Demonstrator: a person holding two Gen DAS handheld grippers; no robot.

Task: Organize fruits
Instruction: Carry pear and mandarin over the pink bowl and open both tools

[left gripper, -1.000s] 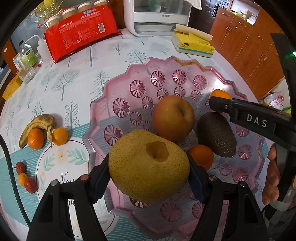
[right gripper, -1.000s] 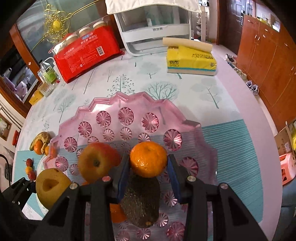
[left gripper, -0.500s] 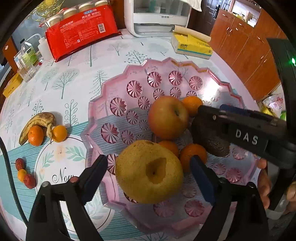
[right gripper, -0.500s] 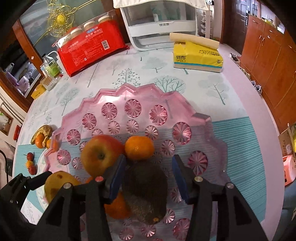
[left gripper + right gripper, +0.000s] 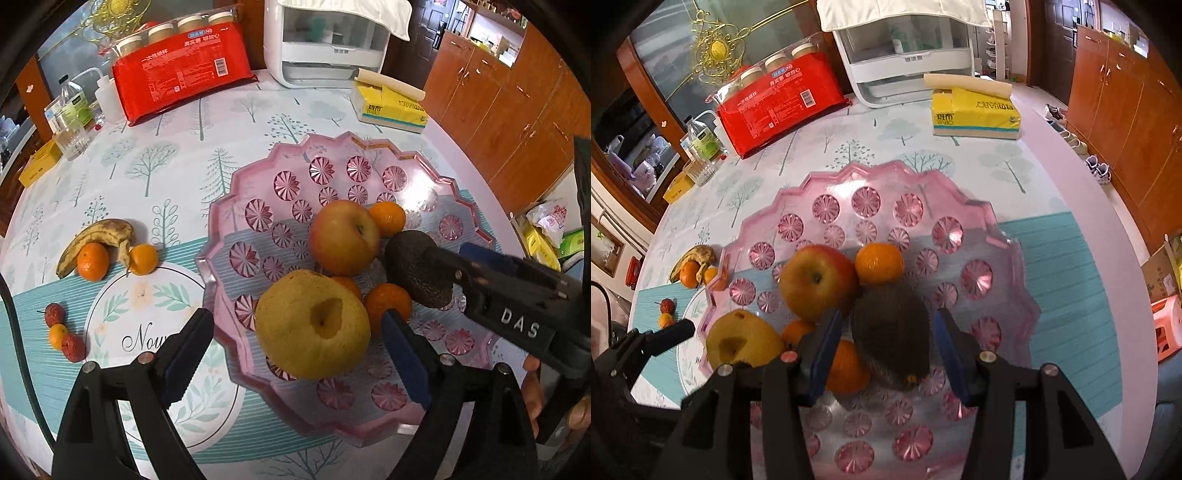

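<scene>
Both tongs have just let go and stand released, the left gripper [image 5: 297, 354] around the pear [image 5: 312, 325] and the right gripper [image 5: 886, 350] over the avocado [image 5: 891, 332], fruit gathered at the pink tray's [image 5: 236, 206] near edge.

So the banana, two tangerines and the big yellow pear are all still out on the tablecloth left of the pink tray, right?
Not quite: the big yellow pear already sits in the scalloped pink plastic tray, between the open fingers of the left tool. The left wrist view shows it. The spotted brown banana and the two small orange tangerines do lie on the tablecloth left of the tray.
</scene>
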